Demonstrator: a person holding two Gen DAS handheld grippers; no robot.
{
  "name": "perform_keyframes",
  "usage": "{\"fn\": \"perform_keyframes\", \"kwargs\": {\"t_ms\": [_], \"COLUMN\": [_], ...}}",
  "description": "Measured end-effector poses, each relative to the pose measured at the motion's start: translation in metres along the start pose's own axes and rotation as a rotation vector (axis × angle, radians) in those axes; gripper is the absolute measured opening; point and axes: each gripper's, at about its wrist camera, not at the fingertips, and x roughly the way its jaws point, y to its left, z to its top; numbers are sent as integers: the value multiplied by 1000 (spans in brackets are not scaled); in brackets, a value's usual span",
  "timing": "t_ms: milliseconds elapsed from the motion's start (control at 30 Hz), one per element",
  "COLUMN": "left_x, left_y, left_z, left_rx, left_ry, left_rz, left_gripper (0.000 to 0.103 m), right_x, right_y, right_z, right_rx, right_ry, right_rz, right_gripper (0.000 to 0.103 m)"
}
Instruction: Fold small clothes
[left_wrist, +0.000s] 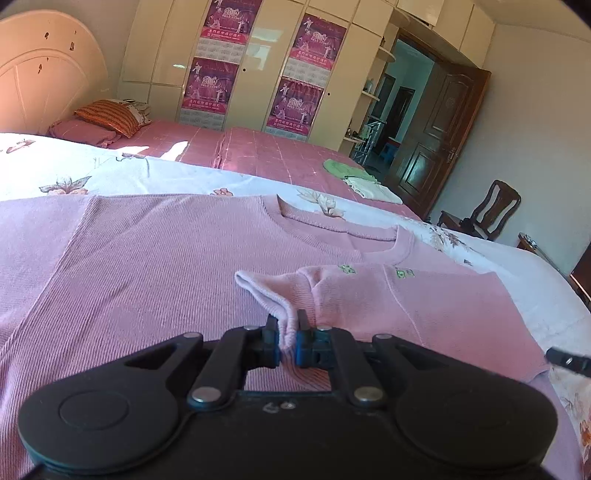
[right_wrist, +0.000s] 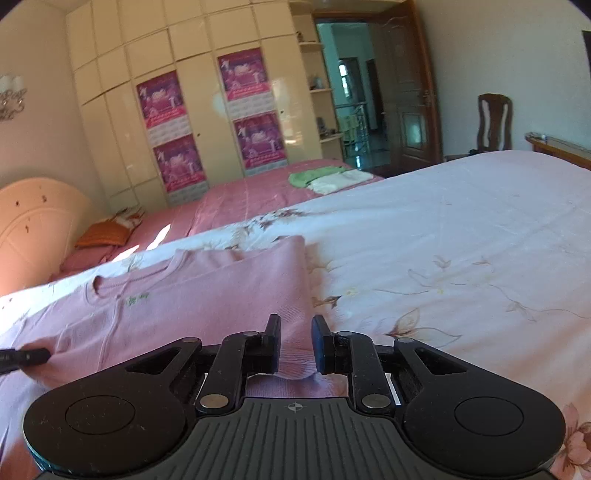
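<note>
A pink ribbed sweater (left_wrist: 155, 266) lies flat on the floral white bedspread (left_wrist: 110, 173), neck toward the far side. My left gripper (left_wrist: 287, 325) is shut on the sweater's sleeve cuff (left_wrist: 266, 295), which is folded in over the body. In the right wrist view the sweater (right_wrist: 207, 291) lies to the left, and my right gripper (right_wrist: 296, 328) is open, its fingers straddling the sweater's right edge low over the cloth. The other gripper's tip (right_wrist: 26, 357) shows at the left edge there.
A second bed with a pink cover (left_wrist: 266, 155) lies beyond, with folded green and white clothes (left_wrist: 354, 177) and pillows (left_wrist: 110, 118). Behind it stands a cream wardrobe with posters (left_wrist: 221, 74). A wooden chair (left_wrist: 487, 214) and open door (left_wrist: 443, 122) are at right.
</note>
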Motion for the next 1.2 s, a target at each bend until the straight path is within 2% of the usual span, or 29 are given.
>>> {"fn": "perform_keyframes", "kwargs": {"t_ms": [33,100,200,300,333,367,500,533,567,633,700,733,800,833,900,933,1000,1067,1100,1133,1167,1200], "left_x": [-1,3,8,5,4,4,25,28,30,21,13,15,27,35,35,29,6,-14,-17,-13,-10,-5], "left_y": [1,2,5,8,8,9,16,16,17,16,7,6,6,7,11,12,9,-2,-13,-31,-46,-61], "left_z": [-1,-5,-10,-4,-2,1,13,16,19,23,23,22,16,11,12,15,18,21,20,19,15,7], "left_rx": [-3,-7,-2,-25,-23,-18,-37,-23,-22,-23,41,50,59,66,56,40,26,22,36,79,116,159], "left_ry": [-7,18,35,32,20,10,65,64,65,-11,-75,-72,-18,8,2,-5,-79,-129,-120,-92,-69,-54], "left_rz": [8,13,6,16,24,35,29,23,21,21,60,60,82,92,98,128,195,124,91,49,18,-17], "left_gripper": [6,6,12,29,42,47,42,29,6,6,6,6,6,8,16,28,26,33,38,52,62,62], "right_x": [14,16,14,14,13,11,29,36,46,61,73,80,105,124,134,132,112,86,79,73,70,68], "right_y": [2,9,5,0,0,-1,-2,-2,-3,-4,-2,-1,1,0,-7,-7,-11,-11,-8,-3,2,7], "right_z": [-5,-7,-4,-3,-1,3,29,35,41,52,62,66,69,68,68,71,72,66,61,55,49,43], "right_rx": [-29,-88,-62,-42,-40,-37,-21,-16,-11,-8,-21,-29,-48,-60,-58,-56,-43,-31,-44,-61,-68,-70], "right_ry": [72,64,55,36,19,-4,-22,-24,-23,-14,-31,-34,-1,48,45,55,19,-17,-19,-12,2,20], "right_rz": [-19,-21,-2,7,10,16,32,33,35,35,40,44,30,-7,-4,-4,-8,44,50,61,71,76], "right_gripper": [18,18,18,18,18,18,18,18,18,18,18,18,18,18,19,19,19,19,19,19,19,19]}}
